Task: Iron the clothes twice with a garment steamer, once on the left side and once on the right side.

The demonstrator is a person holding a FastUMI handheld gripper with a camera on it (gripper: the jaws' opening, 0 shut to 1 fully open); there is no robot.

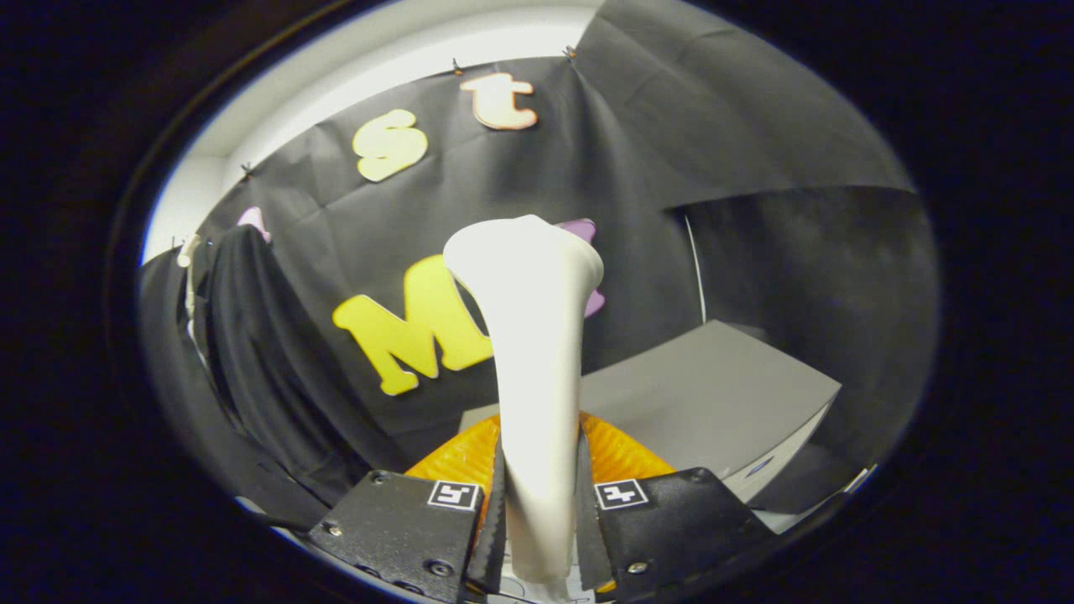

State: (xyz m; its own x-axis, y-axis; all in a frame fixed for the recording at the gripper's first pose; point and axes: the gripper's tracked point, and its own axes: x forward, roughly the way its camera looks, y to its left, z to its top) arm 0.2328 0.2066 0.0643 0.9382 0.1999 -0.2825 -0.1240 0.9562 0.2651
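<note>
One steamer held, one dark garment hanging.
The gripper (537, 520) is clamped on the white steamer (533, 352), which rises upright between its fingers; the garment (252, 361) hangs to their left, with a grey worktop (713, 394) beyond, against black cloth walls.

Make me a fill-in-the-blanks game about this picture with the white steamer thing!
1. The claw is shut on the white ____ of the garment steamer.
2. The steamer's base, just behind the fingers, is coloured ____.
3. The dark clothes hang to the ____ of the steamer.
4. The grey table lies ____ the fingers.

Missing words: handle; orange; left; beyond
</note>
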